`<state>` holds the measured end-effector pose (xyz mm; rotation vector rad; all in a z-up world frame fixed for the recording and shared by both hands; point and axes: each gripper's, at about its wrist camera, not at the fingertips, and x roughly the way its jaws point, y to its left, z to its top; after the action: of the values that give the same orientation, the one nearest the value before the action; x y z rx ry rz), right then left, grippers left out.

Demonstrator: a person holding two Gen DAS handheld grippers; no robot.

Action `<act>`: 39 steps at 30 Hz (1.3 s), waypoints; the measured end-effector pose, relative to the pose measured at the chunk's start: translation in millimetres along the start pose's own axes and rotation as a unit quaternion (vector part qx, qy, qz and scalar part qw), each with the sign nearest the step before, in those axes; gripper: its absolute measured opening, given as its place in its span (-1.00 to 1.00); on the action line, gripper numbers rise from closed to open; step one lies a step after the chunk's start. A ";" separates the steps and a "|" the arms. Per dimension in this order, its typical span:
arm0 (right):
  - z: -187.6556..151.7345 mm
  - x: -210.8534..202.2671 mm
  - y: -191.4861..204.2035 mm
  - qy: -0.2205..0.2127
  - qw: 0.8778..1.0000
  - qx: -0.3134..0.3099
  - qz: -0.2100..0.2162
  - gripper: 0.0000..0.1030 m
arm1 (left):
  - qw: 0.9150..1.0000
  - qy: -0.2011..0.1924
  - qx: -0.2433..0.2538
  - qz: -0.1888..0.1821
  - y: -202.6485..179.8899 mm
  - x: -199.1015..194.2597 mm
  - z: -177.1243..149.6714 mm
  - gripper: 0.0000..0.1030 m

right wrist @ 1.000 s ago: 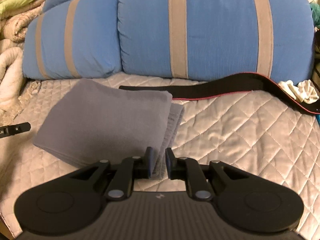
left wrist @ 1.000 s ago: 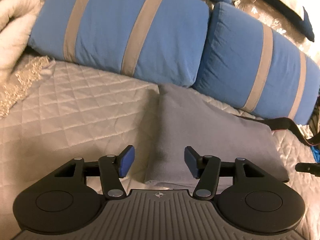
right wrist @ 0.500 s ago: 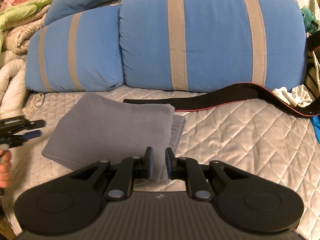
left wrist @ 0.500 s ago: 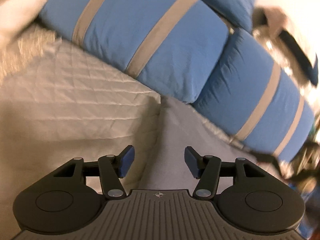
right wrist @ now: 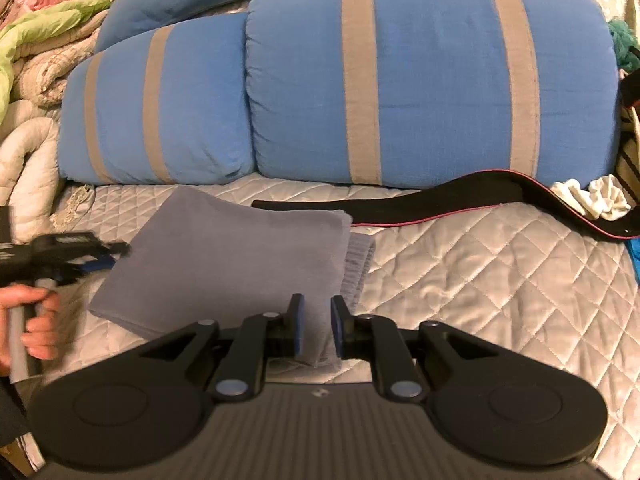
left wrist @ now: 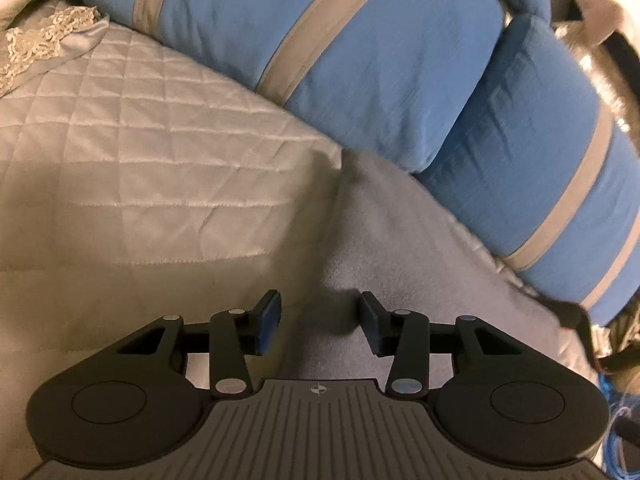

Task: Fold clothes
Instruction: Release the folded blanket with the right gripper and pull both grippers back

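Folding a grey garment (right wrist: 224, 264) on a quilted bed cover (right wrist: 480, 272), a gripper at each near corner.

Two blue striped cushions (right wrist: 400, 80) line the back of the bed, with a black strap (right wrist: 460, 196) trailing just beyond the folded garment, which lies flat left of centre. The right gripper (right wrist: 318, 330) has its jaws narrowly apart around the garment's near right corner; whether they press it, I cannot tell. The left gripper (left wrist: 318, 324), carried in a hand (right wrist: 34, 320), is closing over the garment's left edge, its pads not touching the cloth.
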<state>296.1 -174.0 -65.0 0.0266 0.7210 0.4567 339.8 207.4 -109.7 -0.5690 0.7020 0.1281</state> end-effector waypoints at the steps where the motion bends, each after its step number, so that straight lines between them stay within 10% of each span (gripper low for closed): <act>1: -0.3 -0.2 -2.0 0.001 1.000 0.004 -0.001 -0.36 | 1.000 -0.020 -0.007 -0.003 0.8 -10.0 1.2 -0.20; 9: -4.7 -6.7 1.2 0.005 1.000 0.010 -0.002 -0.35 | 0.993 -0.109 0.024 0.032 -12.8 -87.9 -14.7 -0.19; 13: -15.5 -6.4 10.3 0.023 1.000 -0.006 -0.008 -0.36 | 0.987 -0.105 0.090 0.081 -32.9 -109.9 -33.3 -0.20; 25: -60.8 0.6 28.9 0.075 0.993 -0.093 -0.010 -0.27 | 0.979 -0.042 0.188 0.065 -24.9 -117.4 -123.1 -0.21; 28: -62.8 -0.5 33.4 0.070 0.992 -0.108 -0.012 0.27 | 0.977 -0.046 0.200 0.060 -28.8 -117.7 -126.1 -0.21; 30: -64.9 -1.1 37.2 0.061 0.990 -0.123 -0.016 1.00 | 0.976 -0.051 0.204 0.050 -33.8 -118.2 -125.1 -0.21; 32: -67.8 0.0 41.3 0.051 0.988 -0.143 -0.022 1.00 | 0.976 -0.054 0.208 0.046 -38.9 -117.6 -124.2 -0.09; 36: -74.7 7.4 44.6 0.058 0.983 -0.165 -0.048 1.00 | 0.971 -0.088 0.217 0.055 -45.7 -119.0 -126.6 0.88; 39: -77.3 12.9 40.8 0.070 0.986 -0.147 -0.039 1.00 | 0.962 -0.111 0.239 0.066 -48.6 -123.2 -131.0 0.94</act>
<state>238.8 -142.1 -124.2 -0.3130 0.7842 0.4888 185.0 105.6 -89.7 -0.0417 0.5249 0.1391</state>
